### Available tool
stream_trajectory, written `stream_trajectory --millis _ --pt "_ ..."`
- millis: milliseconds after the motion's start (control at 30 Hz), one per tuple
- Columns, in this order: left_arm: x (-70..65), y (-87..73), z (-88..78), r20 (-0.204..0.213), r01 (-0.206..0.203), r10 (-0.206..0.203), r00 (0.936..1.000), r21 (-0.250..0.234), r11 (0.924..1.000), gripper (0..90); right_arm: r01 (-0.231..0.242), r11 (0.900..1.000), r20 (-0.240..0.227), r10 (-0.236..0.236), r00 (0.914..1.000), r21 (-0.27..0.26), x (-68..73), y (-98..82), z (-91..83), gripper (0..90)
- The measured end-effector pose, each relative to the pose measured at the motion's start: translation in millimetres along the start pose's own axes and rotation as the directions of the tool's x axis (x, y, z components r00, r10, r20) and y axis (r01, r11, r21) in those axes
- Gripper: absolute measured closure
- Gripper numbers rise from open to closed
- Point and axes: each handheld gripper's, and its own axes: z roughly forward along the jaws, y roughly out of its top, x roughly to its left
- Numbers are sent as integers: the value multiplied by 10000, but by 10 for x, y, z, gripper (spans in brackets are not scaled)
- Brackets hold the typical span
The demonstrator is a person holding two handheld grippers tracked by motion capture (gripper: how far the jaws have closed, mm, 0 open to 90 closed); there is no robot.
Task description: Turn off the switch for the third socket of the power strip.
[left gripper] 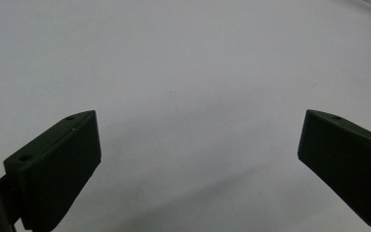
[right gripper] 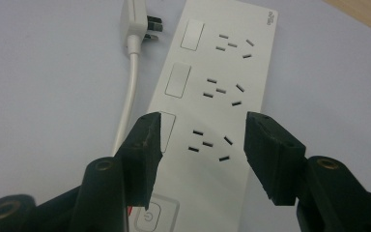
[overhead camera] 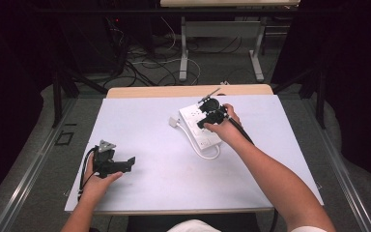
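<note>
A white power strip (overhead camera: 197, 126) lies flat at the right of the white table top (overhead camera: 145, 121), with its cable (overhead camera: 211, 153) looped beside it and its plug (overhead camera: 174, 122) resting unplugged to its left. My right gripper (overhead camera: 207, 118) hovers just above the strip. In the right gripper view its jaws (right gripper: 203, 125) stand apart over the nearest socket of the strip (right gripper: 212, 92), touching nothing, and the plug (right gripper: 134, 21) lies farther off. My left gripper (overhead camera: 129, 163) rests at the near left of the table, its jaws (left gripper: 198, 130) wide open over bare surface.
A wooden strip (overhead camera: 188, 90) marks the table's far edge. Beyond it, cables (overhead camera: 145, 63) lie on the floor around the legs of another table (overhead camera: 183, 48). Dark drapes close in both sides.
</note>
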Motion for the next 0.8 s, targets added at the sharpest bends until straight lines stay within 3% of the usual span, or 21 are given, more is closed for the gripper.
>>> stream_trajectory --millis 133,233,333,367,533,567,800 --pt "4 1 -2 29 -28 27 10000 72 10000 13 134 9999 -35 -134 9999 -13 -11 47 28 503" --pt "4 2 0 29 -30 30 10000 69 10000 13 -65 9998 10 66 10000 -170 -12 79 56 518" --pt "4 2 1 41 -38 37 10000 76 10000 13 -235 9997 -70 235 9997 114 -19 122 76 518" --pt "4 2 1 41 -45 44 10000 79 10000 13 -77 9999 -79 78 9999 133 -34 139 87 518" --pt "5 -1 7 8 -33 33 10000 21 10000 13 -191 9997 -131 189 9997 -127 -43 218 119 502" --pt "6 -2 7 11 -27 27 10000 14 10000 13 -248 9997 -94 249 9996 61 -42 241 109 500" --pt "8 -1 10 25 -52 52 10000 32 10000 13 98 9999 104 -96 9999 -139 -64 371 117 458"
